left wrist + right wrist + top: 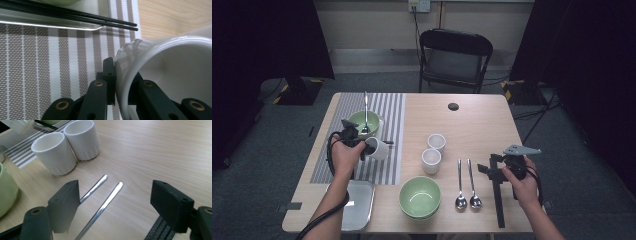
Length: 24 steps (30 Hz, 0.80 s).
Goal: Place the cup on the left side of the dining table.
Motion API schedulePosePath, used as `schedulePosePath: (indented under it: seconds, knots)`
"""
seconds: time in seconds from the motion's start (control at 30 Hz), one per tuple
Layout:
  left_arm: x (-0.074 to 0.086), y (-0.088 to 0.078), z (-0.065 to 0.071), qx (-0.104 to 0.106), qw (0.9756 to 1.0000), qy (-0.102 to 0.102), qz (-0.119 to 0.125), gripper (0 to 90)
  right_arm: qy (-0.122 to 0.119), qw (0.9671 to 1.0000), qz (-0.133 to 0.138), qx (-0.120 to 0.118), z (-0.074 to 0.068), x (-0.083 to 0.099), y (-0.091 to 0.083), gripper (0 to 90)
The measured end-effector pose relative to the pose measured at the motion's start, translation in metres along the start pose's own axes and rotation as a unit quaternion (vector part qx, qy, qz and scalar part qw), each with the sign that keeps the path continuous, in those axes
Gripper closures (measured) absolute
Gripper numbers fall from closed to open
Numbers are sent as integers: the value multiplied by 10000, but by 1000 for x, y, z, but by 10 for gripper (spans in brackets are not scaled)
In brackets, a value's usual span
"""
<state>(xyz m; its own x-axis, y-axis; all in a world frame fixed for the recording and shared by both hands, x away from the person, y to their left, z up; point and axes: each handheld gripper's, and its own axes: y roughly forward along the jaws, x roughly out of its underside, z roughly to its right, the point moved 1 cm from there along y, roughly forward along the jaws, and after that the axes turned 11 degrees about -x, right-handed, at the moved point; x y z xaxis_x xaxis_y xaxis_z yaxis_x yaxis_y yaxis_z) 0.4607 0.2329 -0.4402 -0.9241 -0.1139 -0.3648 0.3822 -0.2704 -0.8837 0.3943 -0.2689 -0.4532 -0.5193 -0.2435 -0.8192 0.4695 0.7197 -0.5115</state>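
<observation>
- Wooden table [472,125] stands on a grey floor, with a black folding chair [455,57] behind its far edge.
- On the left part of the table lies a striped placemat [387,112]; on it, a green bowl [357,121] with a spoon inside stands on a small tray.
- The left gripper [357,142] is clenched on the wall of a white cup [379,148]. One jaw is inside the cup and one is outside, as the left gripper view shows; the cup [170,75] is tilted on its side over the placemat [50,62].
- Black chopsticks [105,21] lie across the tray edge, beyond the held cup.
- The right gripper [116,202] has its jaws wide apart and grasps nothing; it hovers over the handles of two spoons [105,195].
- In the high view these two spoons [467,185] lie side by side, between a second green bowl [420,196] and the right gripper [492,170].
- Two more white cups [433,152] stand together near the middle of the table, just beside each other.
- A grey tray [358,205] lies at the near left corner.
</observation>
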Motion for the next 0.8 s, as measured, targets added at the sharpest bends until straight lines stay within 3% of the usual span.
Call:
schedulePosePath:
  seconds: [0.47, 0.8]
  knots:
    - [3, 5, -15, -147, 9999, 9, -26, 831, -7, 10000, -15, -16, -1, 0, 1, 228]
    - [7, 12, -26, -341, 9993, -147, -107, 831, -10, 10000, -20, -14, 0, 0, 1, 228]
